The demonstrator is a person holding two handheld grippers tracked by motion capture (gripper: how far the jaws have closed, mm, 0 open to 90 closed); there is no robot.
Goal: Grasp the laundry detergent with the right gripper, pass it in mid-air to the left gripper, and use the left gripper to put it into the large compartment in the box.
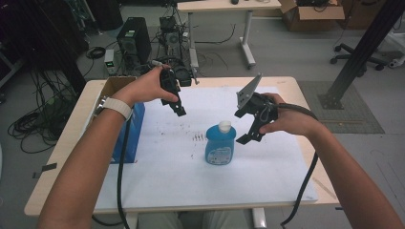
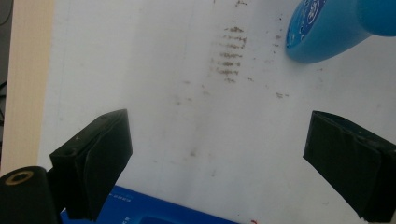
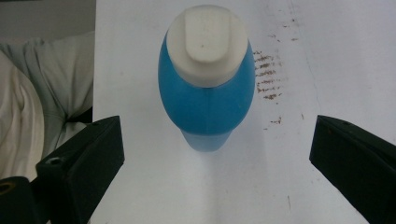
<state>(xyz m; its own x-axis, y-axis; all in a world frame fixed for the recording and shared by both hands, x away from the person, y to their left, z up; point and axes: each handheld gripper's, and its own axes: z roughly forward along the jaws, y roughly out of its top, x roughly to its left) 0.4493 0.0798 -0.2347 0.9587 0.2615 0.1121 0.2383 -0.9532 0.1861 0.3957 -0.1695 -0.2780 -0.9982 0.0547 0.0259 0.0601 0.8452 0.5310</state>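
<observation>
blue bottle [image 1: 220, 145] upright, white cap [image 1: 225, 126] upward, long axis vertical

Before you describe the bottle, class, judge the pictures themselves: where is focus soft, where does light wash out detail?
High view: even room light, the blue bottle fairly sharp, dark at the far left edge. Left gripper view: the bottle is soft at the top right corner, the white sheet bright but its brown marks readable. Right gripper view: the white cap is nearly washed out; the jaws are blurred.
</observation>
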